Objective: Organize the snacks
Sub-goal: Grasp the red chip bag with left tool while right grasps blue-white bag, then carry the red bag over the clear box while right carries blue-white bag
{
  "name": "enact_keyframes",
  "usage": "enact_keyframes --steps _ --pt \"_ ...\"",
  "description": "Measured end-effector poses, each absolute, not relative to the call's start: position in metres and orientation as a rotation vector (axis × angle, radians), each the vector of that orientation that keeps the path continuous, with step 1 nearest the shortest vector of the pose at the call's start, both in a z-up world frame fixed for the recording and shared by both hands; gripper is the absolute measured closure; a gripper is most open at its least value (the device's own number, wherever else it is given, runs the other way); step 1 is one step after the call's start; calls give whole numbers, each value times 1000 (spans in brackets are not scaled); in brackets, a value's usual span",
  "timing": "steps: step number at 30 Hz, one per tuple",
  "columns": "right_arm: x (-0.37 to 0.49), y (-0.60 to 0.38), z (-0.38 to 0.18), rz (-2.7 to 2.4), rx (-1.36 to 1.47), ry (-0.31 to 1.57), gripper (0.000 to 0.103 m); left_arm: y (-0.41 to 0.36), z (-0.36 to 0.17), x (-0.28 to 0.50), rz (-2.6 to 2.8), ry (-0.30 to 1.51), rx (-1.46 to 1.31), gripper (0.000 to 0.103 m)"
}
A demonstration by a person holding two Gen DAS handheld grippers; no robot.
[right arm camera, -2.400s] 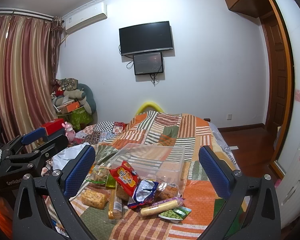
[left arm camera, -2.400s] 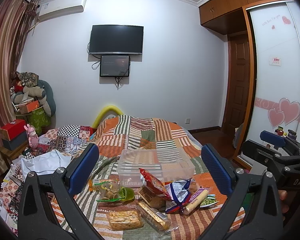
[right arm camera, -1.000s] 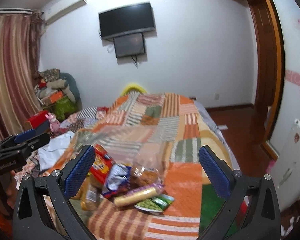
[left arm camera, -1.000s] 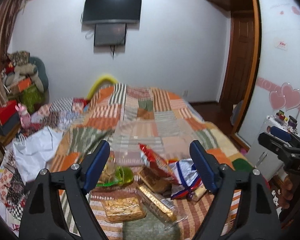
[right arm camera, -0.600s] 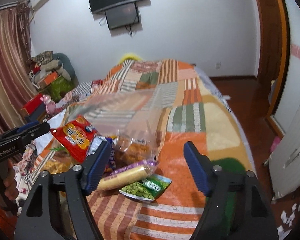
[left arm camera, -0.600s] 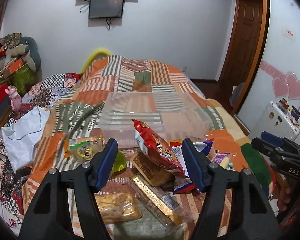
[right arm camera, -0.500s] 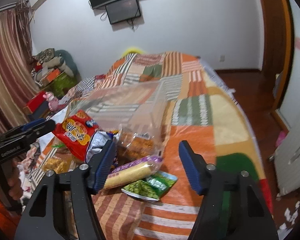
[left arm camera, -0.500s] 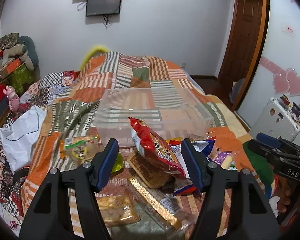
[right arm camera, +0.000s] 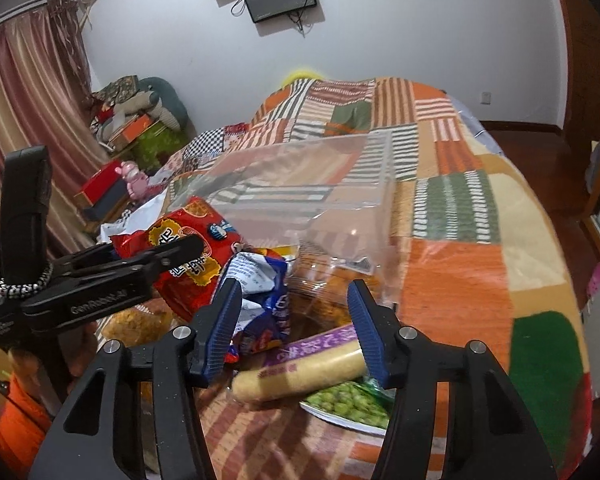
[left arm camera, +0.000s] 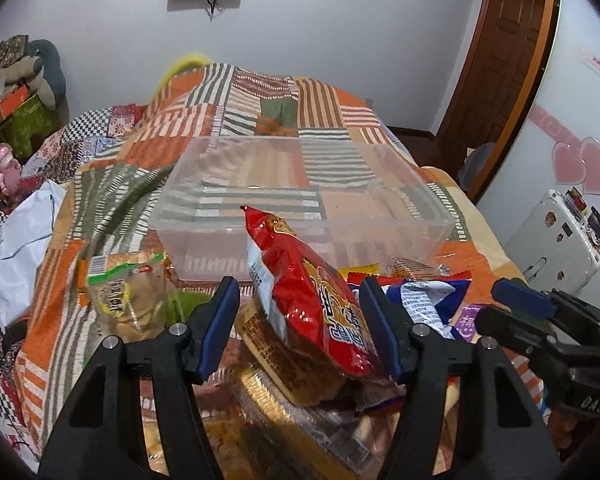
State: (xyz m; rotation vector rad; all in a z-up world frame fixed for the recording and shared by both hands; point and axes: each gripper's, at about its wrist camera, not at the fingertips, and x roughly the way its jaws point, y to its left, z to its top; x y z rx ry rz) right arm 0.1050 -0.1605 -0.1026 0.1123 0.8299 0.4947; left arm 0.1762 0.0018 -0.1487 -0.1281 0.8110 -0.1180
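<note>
Left wrist: left tool (left arm camera: 300, 320) straddles red snack bag (left arm camera: 312, 296), closing, pads apart; right tool (right arm camera: 294, 320) closing, ungripped.

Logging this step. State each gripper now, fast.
Left gripper: jaws just narrowed around the red snack bag; grip unclear.
Right gripper: open, jaws just been closing, nothing held.

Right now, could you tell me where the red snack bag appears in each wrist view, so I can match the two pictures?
Left wrist view: the red snack bag stands centre frame, between the left gripper's fingers, in front of the clear plastic bin.
Right wrist view: it lies left of centre, partly behind the other gripper.
Shared landmark: the clear bin, just behind the snack pile.
</note>
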Motion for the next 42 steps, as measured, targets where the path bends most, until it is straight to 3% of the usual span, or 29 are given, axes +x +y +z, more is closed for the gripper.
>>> enact_keyframes --steps 3,5,7,18,20,27,34,42 --pt "109 -155 -106 510 108 847 51 1 -155 182 -122 821 -148 44" --pt "111 -150 -108 521 102 858 51 1 -158 184 -125 833 -166 57" --pt "112 -147 -109 527 104 859 51 3 -160 184 -140 835 -192 62" --pt "118 -126 -119 571 77 906 51 9 -145 165 -186 774 -197 74" --pt "119 -122 -122 569 73 921 51 8 -139 161 -187 753 -184 81" --pt "124 -118 -130 571 93 953 49 11 -132 152 -169 730 -165 82" --pt "122 -120 -127 560 87 920 60 17 -125 145 -148 705 -171 82" --pt "111 -127 -99 541 67 816 61 24 -111 137 -133 670 -174 82"
